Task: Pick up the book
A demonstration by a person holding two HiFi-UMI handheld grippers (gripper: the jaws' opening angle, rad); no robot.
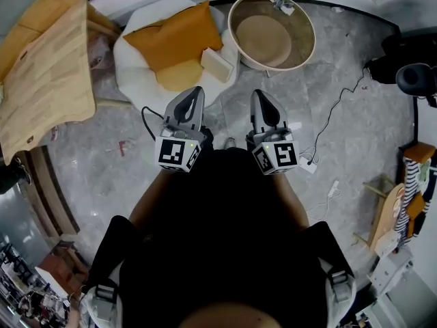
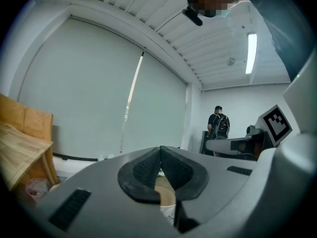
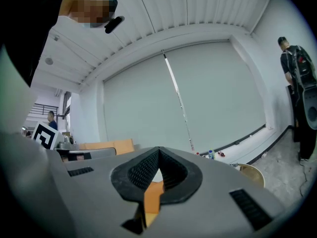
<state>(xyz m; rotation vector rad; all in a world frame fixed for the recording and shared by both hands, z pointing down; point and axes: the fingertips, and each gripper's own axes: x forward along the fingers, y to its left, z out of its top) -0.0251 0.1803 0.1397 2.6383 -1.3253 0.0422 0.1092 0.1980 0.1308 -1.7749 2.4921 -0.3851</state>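
Jaws on left gripper [image 1: 195, 91] and right gripper [image 1: 259, 94] were clenched empty, while probable book [image 1: 217, 65] lay beyond on white beanbag [image 1: 133, 60].

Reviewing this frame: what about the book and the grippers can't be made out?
- Book, head view: too small to read its cover.
- Left gripper view: the shut fingers hide the book.
- Right gripper view: the shut fingers hide the book; only an orange sliver shows between them.
- Head view: the person's hands, hidden under the marker cubes.
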